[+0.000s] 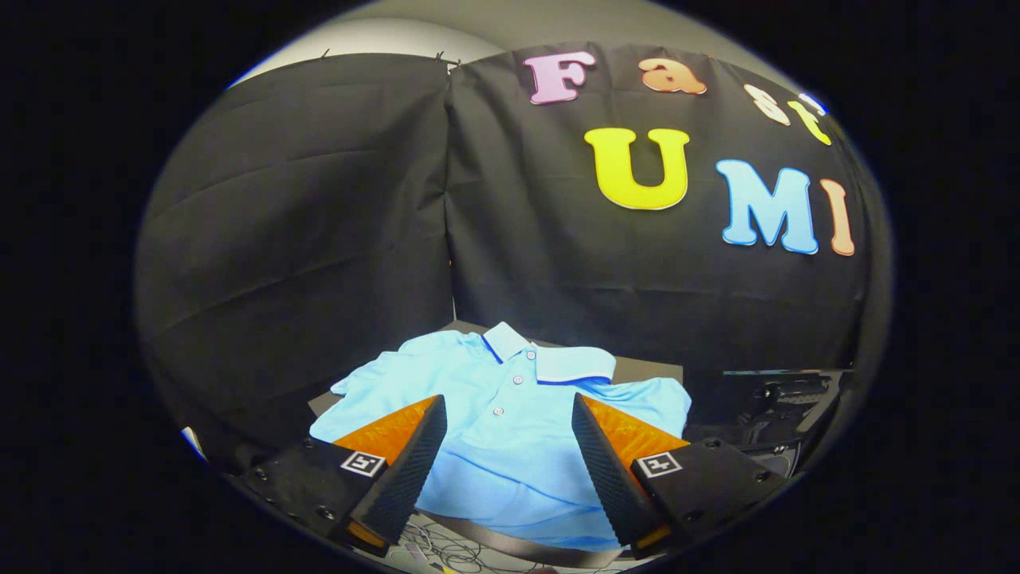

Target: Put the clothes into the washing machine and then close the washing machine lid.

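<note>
Gripper view: jaws of the gripper (506, 414) spread above a blue polo shirt (510, 434), collar pointing away toward the wall.

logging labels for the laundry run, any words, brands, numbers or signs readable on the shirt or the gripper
Polo shirt: no word, brand or number to read on it.
Square markers, one behind each finger of the gripper: black-and-white patterns, no letters or digits.
The gripper is open, and the shirt lies between and beyond its fingers.
</note>
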Available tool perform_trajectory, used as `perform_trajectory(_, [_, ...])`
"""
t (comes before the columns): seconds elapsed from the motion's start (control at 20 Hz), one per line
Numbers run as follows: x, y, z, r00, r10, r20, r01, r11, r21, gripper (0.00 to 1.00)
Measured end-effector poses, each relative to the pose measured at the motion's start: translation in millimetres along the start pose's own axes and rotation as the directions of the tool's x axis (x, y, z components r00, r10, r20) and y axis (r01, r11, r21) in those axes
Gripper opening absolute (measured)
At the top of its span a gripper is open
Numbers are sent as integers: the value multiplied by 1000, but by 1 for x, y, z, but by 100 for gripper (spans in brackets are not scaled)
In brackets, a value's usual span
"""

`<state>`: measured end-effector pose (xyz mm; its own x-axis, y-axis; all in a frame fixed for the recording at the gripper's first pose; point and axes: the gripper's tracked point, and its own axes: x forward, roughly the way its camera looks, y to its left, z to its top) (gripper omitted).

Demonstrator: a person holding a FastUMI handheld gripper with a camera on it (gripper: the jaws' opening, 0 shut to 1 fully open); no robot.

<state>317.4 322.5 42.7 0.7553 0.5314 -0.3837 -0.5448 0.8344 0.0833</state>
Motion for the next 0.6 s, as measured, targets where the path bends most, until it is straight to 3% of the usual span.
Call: perform_trajectory(0.6, [56,13,-27,971,50,-234,-56,998,-15,98])
